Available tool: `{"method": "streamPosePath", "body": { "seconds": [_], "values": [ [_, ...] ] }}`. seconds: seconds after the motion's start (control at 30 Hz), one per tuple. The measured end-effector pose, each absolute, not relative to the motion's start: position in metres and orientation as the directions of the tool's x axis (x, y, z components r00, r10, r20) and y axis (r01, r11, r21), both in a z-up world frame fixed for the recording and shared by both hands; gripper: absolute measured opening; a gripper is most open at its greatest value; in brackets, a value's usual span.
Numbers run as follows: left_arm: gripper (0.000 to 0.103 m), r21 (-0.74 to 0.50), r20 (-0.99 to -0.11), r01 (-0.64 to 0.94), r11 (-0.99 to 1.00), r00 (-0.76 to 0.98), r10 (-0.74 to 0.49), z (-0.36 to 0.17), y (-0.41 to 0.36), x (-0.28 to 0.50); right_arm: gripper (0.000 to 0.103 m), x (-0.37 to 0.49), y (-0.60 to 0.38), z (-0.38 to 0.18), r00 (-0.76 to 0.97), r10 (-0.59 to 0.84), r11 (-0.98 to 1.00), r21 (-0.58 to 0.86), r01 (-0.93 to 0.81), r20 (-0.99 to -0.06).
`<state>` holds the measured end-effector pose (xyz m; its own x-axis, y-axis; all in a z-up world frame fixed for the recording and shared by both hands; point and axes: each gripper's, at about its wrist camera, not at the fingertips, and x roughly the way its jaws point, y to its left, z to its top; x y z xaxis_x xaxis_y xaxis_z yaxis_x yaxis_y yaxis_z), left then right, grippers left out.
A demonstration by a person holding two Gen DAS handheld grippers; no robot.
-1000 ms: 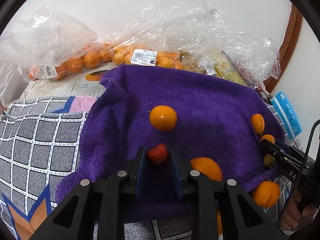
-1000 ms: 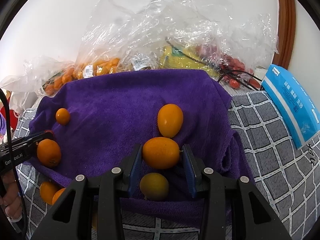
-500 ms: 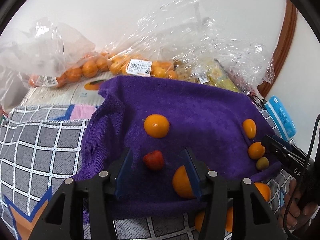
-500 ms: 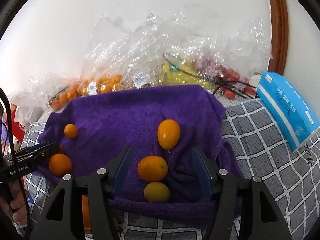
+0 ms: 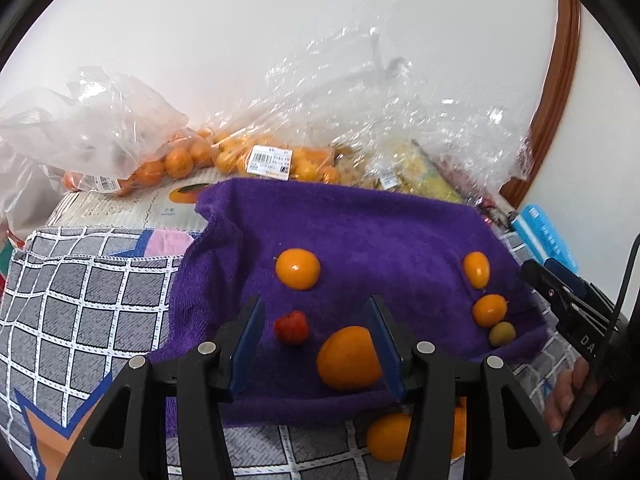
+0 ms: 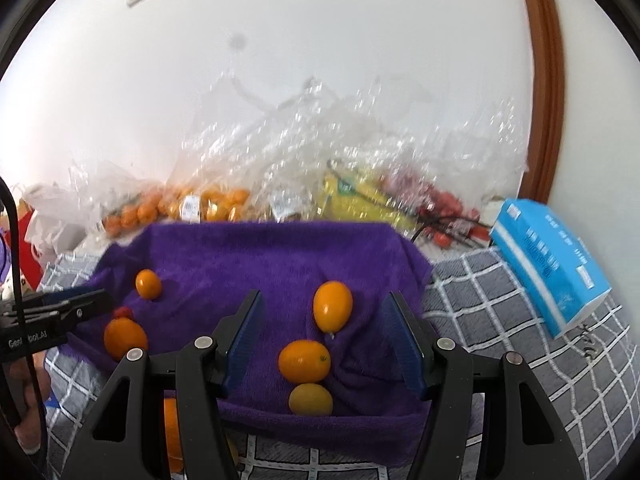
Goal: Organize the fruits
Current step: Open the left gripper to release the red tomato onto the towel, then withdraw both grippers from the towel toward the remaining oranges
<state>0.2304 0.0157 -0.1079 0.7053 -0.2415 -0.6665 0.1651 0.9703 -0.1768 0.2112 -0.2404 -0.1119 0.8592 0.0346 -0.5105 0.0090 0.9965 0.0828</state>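
Behind purple towel, bags hold oranges.

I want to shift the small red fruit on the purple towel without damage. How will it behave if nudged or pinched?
The small red fruit looks round, so a nudge may roll it, though the purple towel's pile should slow it. It is far smaller than the big orange beside it, so probably light. Its skin looks thin: pinch gently.
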Motion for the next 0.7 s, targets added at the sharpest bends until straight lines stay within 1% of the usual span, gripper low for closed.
{"method": "streamPosePath", "body": {
  "seconds": [0.07, 0.2, 0.3, 0.43, 0.6, 0.7],
  "values": [
    [0.05, -0.175, -0.668, 0.161, 0.971, 0.705, -0.237, -0.105, 0.015, 0.228, 0.061, 0.206, -0.241, -0.104, 0.869, 0.024, 0.995, 0.092, 0.025, -0.493],
    [0.05, -0.182, -0.66, 0.158, 0.971, 0.712, -0.24, -0.09, 0.016, 0.217, 0.061, 0.187, -0.239, -0.082, 0.869, 0.073, 0.991, 0.131, -0.009, -0.49],
    [0.05, -0.174, -0.662, 0.21, 0.962, 0.698, -0.272, -0.081, 0.013, 0.203, 0.061, 0.169, -0.237, -0.069, 0.875, 0.076, 0.991, 0.129, -0.015, -0.479],
    [0.05, -0.121, -0.656, 0.237, 0.964, 0.71, -0.257, -0.072, 0.012, 0.18, 0.061, 0.151, -0.235, -0.06, 0.861, 0.11, 0.987, 0.157, -0.036, -0.497],
    [0.05, -0.16, -0.673, 0.22, 0.962, 0.689, -0.269, -0.069, 0.022, 0.158, 0.061, 0.129, -0.226, -0.059, 0.84, 0.107, 0.99, 0.139, -0.038, -0.532],
    [0.05, -0.148, -0.682, 0.203, 0.968, 0.688, -0.249, -0.069, 0.027, 0.148, 0.06, 0.118, -0.219, -0.064, 0.823, 0.115, 0.99, 0.136, -0.046, -0.556]
  ]
}}
